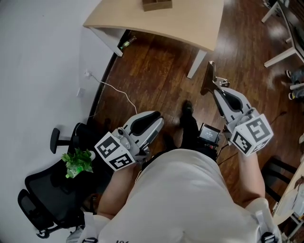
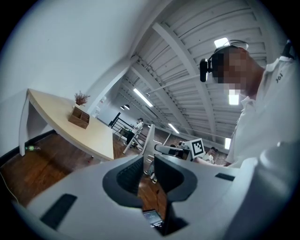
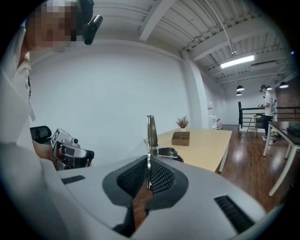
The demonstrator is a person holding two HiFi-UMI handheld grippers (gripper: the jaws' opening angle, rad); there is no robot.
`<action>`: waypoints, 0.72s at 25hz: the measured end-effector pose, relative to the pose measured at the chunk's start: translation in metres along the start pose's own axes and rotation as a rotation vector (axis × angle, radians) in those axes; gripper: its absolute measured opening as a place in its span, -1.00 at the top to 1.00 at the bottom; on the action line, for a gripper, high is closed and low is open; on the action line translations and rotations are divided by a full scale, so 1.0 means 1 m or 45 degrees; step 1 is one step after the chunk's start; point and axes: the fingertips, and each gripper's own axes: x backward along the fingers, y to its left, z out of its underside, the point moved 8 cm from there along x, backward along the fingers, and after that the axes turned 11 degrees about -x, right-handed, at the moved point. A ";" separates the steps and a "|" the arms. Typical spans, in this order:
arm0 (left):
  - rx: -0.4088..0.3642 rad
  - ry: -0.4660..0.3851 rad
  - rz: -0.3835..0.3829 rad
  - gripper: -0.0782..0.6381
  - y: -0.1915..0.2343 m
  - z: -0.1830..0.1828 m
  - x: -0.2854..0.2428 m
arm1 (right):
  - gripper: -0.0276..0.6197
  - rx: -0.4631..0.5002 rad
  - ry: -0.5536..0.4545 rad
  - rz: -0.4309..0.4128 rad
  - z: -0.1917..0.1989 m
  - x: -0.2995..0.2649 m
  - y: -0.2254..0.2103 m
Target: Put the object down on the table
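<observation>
- Right gripper (image 3: 149, 177) is clamped shut on the wooden handle of a metal utensil (image 3: 150, 133), which stands upright.
- The utensil is in the air over the wood floor (image 1: 152, 71), just short of the table (image 1: 190, 23).
- Left gripper (image 2: 149, 174) has its jaws slightly apart with nothing between them.
- A wooden box (image 1: 156, 4) sits on the table.

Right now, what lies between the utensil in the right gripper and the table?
Head view: only wooden floor between the metal utensil and the table; its white leg stands close by.
</observation>
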 end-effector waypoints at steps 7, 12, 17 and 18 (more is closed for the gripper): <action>0.010 0.003 -0.059 0.58 0.051 -0.020 -0.062 | 0.90 0.002 0.009 -0.061 -0.037 -0.053 -0.068; 0.003 0.018 -0.074 0.58 0.087 -0.048 -0.136 | 0.90 0.003 0.031 -0.105 -0.077 -0.091 -0.139; 0.012 0.020 -0.074 0.58 0.104 -0.057 -0.174 | 0.91 0.011 0.043 -0.119 -0.094 -0.108 -0.173; 0.007 0.017 -0.074 0.58 0.103 -0.057 -0.175 | 0.90 0.013 0.040 -0.124 -0.094 -0.108 -0.173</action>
